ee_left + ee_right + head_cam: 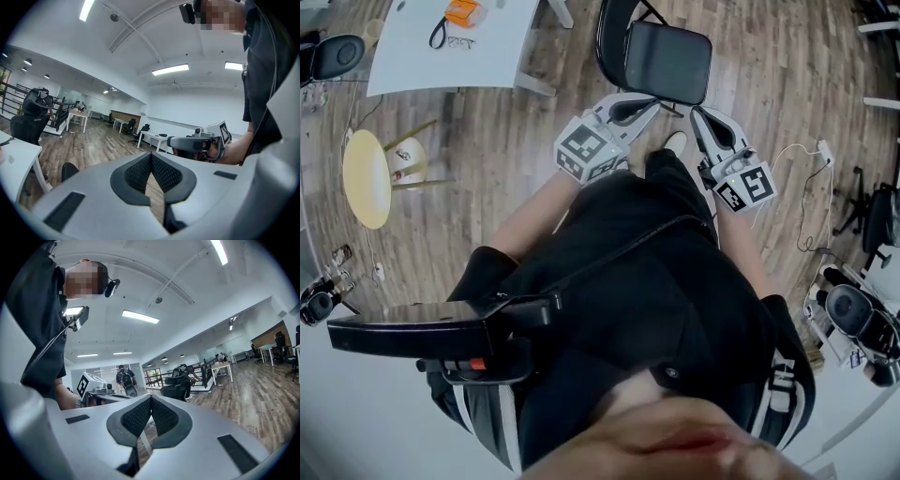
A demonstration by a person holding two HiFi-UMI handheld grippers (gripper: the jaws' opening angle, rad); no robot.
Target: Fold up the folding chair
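The wooden floor is taking up most of the head view. A white table is standing at the upper left, well apart from the work. The person, in dark clothing, is standing over the scene and filling the lower half of that view.

The chair is standing unfolded on the floor just ahead of the person, its black seat lying level and its curved back rising behind it. A yellow stool is lying on its side at the far left.

The left gripper is pointing out across the room with its jaws pressing together and nothing between them. The right gripper is doing the same, jaws together and empty. In the head view both are hovering near the seat's front edge, one at each side; whether they are touching it cannot be told.

An orange item is lying on the table.
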